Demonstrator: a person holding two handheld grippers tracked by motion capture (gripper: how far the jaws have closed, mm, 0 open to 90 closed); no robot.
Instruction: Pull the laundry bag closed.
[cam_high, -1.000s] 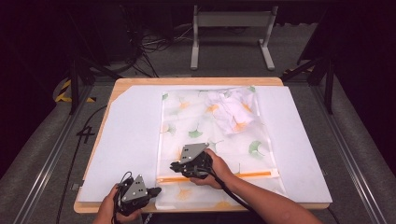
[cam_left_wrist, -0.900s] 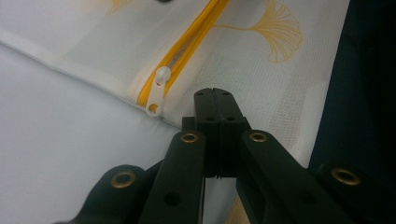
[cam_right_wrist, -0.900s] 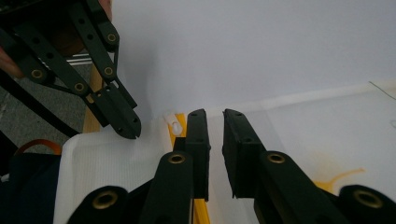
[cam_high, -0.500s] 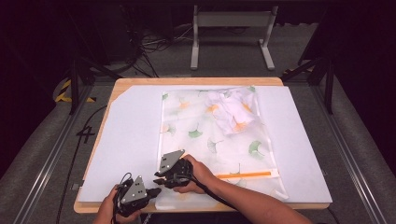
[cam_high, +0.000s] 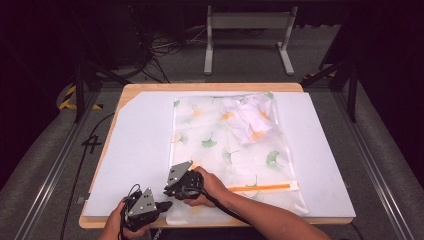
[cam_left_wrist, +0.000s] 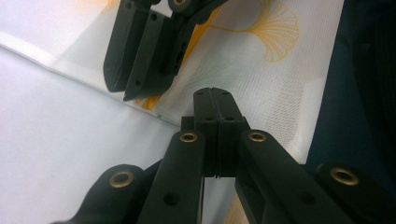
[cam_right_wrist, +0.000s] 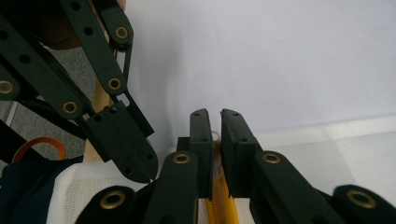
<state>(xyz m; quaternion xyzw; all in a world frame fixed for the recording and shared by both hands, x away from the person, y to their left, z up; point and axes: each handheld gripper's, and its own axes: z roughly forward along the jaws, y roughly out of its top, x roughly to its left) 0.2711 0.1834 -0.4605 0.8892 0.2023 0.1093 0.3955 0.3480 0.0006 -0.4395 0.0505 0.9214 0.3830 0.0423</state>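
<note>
a sheer mesh laundry bag printed with ginkgo leaves lies flat on a white board over a wooden table. the right gripper clamps its orange zipper pull; the left gripper, jaws together, pins the bag's near corner.

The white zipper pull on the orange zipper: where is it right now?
In the right gripper view, the white ring-shaped zipper pull sits between the right gripper's jaws at the orange zipper's end, near the leaf-print mesh bag's left edge.
</note>
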